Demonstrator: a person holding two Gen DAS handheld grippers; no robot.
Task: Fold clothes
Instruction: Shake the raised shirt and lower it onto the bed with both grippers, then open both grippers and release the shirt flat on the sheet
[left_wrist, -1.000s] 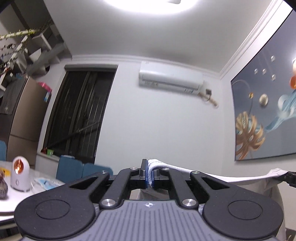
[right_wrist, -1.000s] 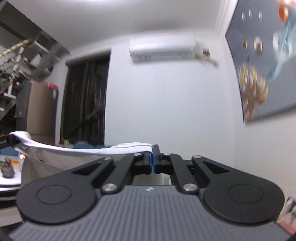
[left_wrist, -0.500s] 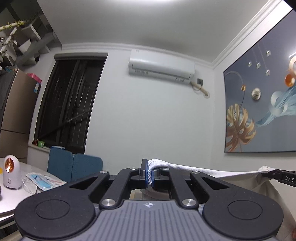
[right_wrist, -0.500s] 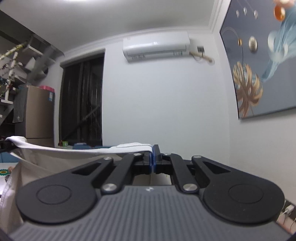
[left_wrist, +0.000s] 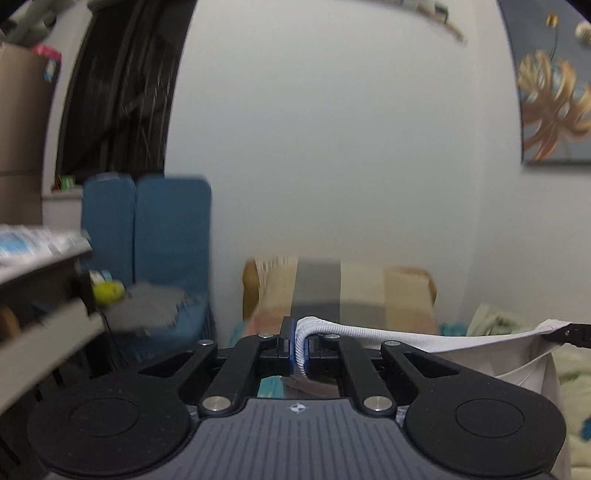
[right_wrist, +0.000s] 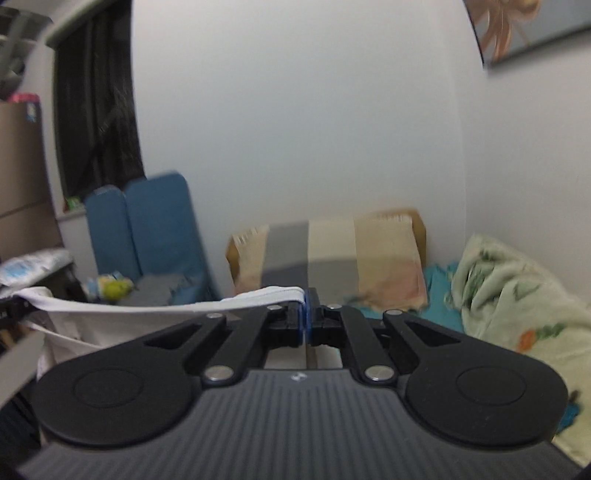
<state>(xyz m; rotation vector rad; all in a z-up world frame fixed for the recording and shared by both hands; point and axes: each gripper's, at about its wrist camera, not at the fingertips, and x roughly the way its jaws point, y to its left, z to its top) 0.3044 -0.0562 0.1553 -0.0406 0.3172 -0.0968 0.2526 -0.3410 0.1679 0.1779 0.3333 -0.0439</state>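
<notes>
left gripper (left_wrist: 301, 350) — clamped on white garment (left_wrist: 424, 338) hem, cloth trailing to 3 o'clock | right gripper (right_wrist: 307, 325) — clamped too, hem at 9 o'clock

white garment (left_wrist: 424, 338) | ribbed hem stretched taut — body hanging below | held in air

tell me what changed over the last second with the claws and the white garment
Both views tilted downward: the ceiling and air conditioner dropped out of view, and the striped blanket-covered box, blue padded chair and pale green printed blanket came in. Nothing was grabbed or released. The left claw and right claw remain shut on the white ribbed-edge garment, its hem still stretched between them.
</notes>
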